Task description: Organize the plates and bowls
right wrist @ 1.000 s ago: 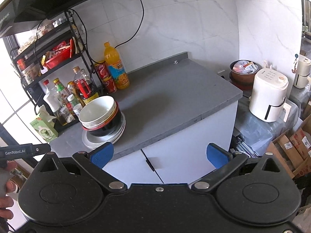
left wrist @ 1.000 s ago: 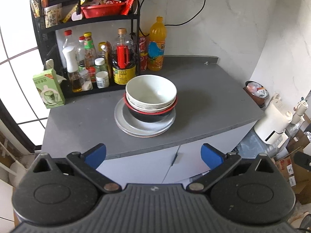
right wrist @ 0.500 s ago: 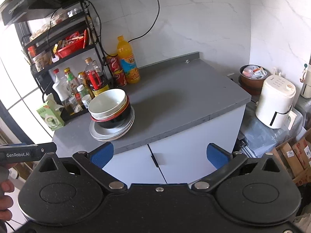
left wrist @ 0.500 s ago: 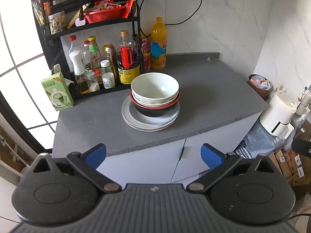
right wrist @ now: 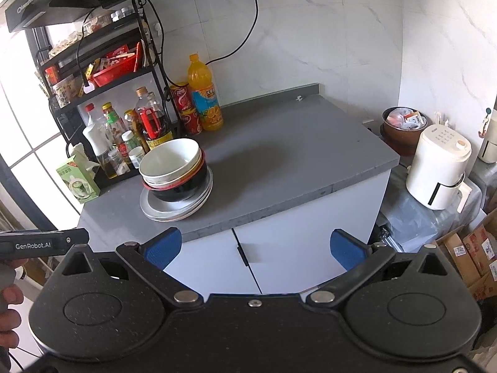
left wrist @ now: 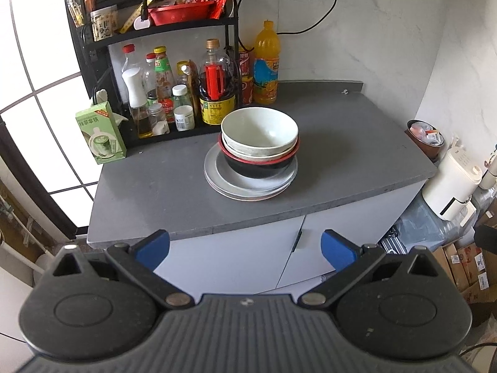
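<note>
Left gripper [left wrist: 245, 250]: blue pads spread wide, nothing between them, held off the counter's front edge.
Right gripper [right wrist: 254, 245]: pads likewise wide apart and empty, in front of the white cabinet doors [right wrist: 279, 245].
Bowls: white bowl [left wrist: 259, 132] nested on top of a red-rimmed black bowl [left wrist: 259, 164].
Plates [left wrist: 217, 177]: stacked under the bowls, mid grey countertop [left wrist: 357, 143].
Behind the stack: black condiment rack [left wrist: 84, 46], orange drink bottle [left wrist: 266, 68].
Left of stack: green tissue box [left wrist: 101, 136].

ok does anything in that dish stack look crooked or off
Slightly. The white bowl on top sits tilted and shifted left in the black bowl with the red rim, not nested level. The bowls also sit off-centre on the plates, toward the right. Nothing looks spilled or broken.
</note>
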### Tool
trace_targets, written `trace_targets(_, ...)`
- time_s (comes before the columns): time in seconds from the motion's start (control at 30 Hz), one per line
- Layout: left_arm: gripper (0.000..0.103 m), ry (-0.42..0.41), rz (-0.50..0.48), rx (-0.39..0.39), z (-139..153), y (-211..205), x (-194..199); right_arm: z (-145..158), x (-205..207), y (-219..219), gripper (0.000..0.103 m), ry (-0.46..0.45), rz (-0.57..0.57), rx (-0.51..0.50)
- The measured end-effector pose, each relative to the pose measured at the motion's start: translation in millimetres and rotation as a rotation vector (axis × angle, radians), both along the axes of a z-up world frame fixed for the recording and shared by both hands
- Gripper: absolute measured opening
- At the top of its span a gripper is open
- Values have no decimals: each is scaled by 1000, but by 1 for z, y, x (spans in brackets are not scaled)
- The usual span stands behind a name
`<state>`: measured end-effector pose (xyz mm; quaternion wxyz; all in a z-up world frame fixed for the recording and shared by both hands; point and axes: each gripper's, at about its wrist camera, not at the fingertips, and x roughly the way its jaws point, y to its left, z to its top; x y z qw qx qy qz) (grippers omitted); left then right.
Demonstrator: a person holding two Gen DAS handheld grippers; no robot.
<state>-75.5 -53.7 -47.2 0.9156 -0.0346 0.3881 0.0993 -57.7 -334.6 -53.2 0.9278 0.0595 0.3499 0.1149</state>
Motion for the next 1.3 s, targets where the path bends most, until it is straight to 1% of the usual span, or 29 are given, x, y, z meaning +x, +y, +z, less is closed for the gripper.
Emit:
trace_targets(0.2,103,-3,-15,14,-1,-2,6,2,2,-1,103,-8,-10,2)
trace_targets(0.43,103,2,-9,-11,-2,4,14,4,3,-4,103,-22,-21,-1)
trace_targets(0.57,103,-3,-8,14,-1,7,18,4,4,-5,103,-22,-26,2)
trace_targets(0.73,103,1,-24,13,-1,7,22,4,5,-5,103,-22,-27,0)
trace_targets(1.3,103,-3,-30,14,1,8,22,0,5,-7,103,-17,-45,13)
